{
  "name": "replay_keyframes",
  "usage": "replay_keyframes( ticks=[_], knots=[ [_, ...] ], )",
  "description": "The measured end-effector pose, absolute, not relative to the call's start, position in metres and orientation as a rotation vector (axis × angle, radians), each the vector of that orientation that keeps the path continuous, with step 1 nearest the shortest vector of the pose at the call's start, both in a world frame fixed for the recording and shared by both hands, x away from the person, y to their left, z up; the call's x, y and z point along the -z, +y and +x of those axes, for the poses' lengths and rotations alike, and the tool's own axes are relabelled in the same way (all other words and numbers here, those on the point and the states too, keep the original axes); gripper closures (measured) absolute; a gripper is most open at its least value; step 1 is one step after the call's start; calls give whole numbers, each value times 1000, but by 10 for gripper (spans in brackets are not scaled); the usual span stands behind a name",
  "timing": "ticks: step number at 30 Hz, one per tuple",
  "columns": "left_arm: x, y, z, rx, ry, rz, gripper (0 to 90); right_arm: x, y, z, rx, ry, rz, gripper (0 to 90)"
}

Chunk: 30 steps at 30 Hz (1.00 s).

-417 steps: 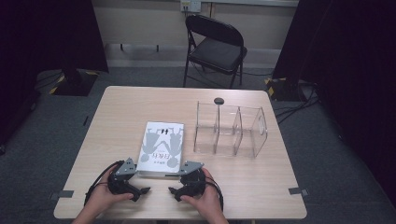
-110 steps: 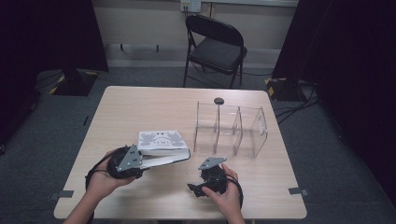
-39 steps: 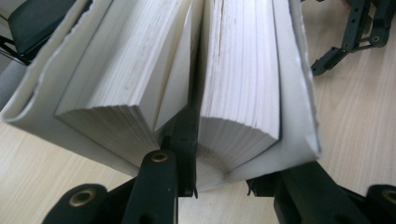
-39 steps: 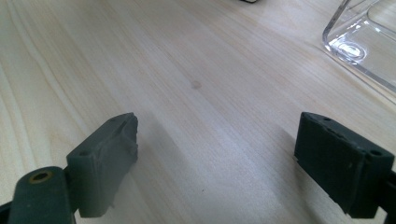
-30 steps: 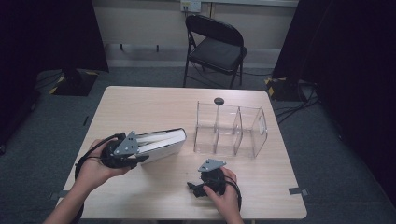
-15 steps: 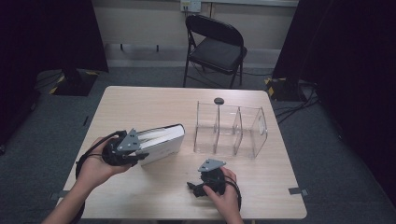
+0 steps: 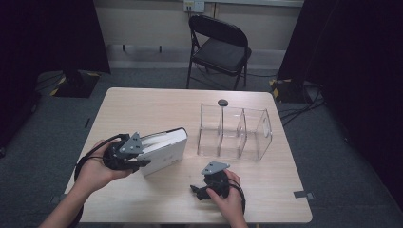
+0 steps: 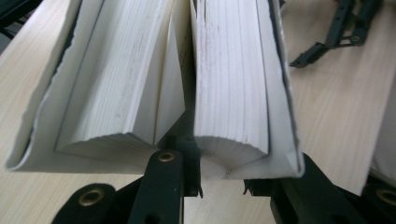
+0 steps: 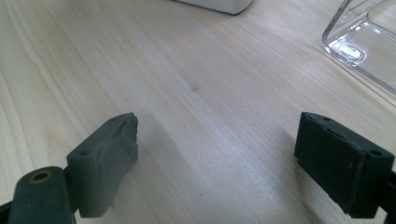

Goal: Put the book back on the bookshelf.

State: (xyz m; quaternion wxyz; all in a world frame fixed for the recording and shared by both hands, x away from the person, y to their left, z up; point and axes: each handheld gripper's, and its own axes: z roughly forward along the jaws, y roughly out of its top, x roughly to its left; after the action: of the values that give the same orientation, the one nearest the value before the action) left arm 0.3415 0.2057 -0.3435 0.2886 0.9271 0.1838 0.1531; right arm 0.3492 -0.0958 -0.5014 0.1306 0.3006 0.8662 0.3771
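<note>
The left hand-held gripper point(image 7: 142, 160) is clenched on the near-left end of the white book point(image 7: 164, 148); in the left gripper view one jaw sits between the pages and the other outside the cover, so part of the book point(image 8: 233, 88) is pinched, and the rest fans open to the side. A few seconds ago the book lay flat and half-lifted on the bench point(image 7: 157, 102); a second ago it was already raised on edge, and since then it has barely shifted, its free end pointing right toward the clear divider rack point(image 7: 235, 133). It stands just left of the rack, not touching it. That suggests the lifting is done and the carry into one of the rack's upright slots comes next, with loose pages a likely snag at the slot's rim. The right hand-held gripper point(image 7: 199, 191) rests near the bench's near edge, released, jaws well apart over bare wood in its own view. A small dark knob point(image 7: 222, 102) lies beyond the rack.
</note>
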Motion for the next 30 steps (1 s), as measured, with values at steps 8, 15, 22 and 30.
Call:
replay_keyframes(
  ticks=[8,15,22,30],
  knots=[
    [341,212,337,-339,464,2484,719,501,-96,349,-1095,2517,875,125],
    [339,219,345,-307,479,2494,718,501,-96,349,-1095,2518,874,125],
    [339,222,348,-309,515,2478,710,501,-96,349,-1090,2512,882,124],
    [338,222,351,-306,544,2471,694,501,-96,349,-1090,2514,882,124]
  ],
)
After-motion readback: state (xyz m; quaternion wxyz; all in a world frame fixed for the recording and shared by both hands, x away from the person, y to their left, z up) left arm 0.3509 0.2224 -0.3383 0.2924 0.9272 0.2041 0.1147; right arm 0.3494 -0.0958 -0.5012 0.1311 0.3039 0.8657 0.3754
